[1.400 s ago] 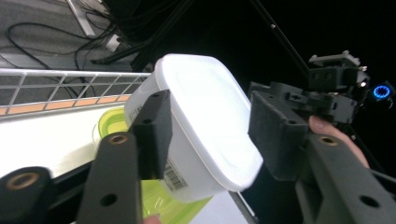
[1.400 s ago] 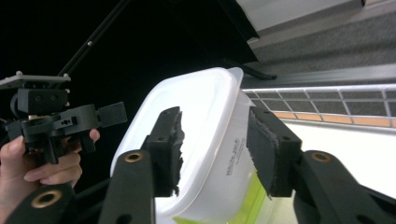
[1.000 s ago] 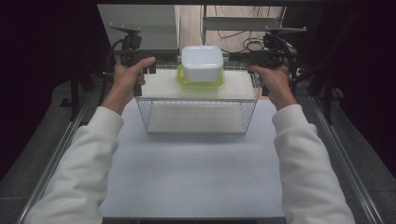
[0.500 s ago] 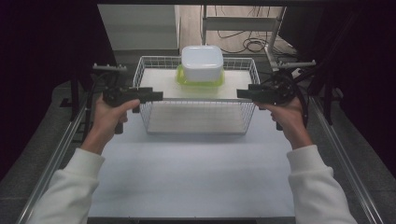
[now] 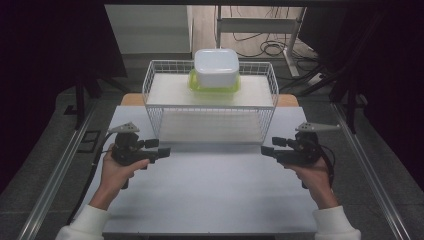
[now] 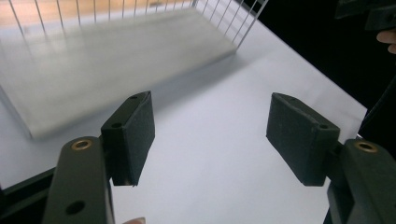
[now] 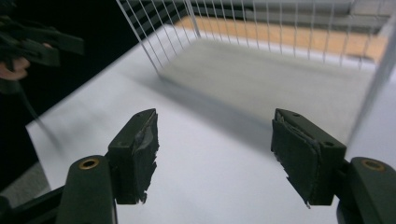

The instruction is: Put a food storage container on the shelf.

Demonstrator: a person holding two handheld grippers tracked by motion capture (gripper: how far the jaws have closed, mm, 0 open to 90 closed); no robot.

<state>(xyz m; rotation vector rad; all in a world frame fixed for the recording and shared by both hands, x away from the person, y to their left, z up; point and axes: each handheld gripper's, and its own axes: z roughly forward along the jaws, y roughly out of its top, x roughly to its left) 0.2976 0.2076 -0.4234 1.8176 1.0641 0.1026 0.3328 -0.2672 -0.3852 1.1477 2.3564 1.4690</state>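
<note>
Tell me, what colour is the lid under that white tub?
Yellow-green lid, beneath the white tub; clearest in the high view.

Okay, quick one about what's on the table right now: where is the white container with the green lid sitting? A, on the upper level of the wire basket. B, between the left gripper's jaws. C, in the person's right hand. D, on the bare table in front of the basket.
A: the white container rests, green lid down, on the upper level of the wire basket, with both grippers low at the table in front, jaws empty.

No legible text.
White wire basket [image 5: 210,107], white lidded plastic container [image 5: 216,66], black gripper pads [image 6: 133,133]: no readable marks or labels.
</note>
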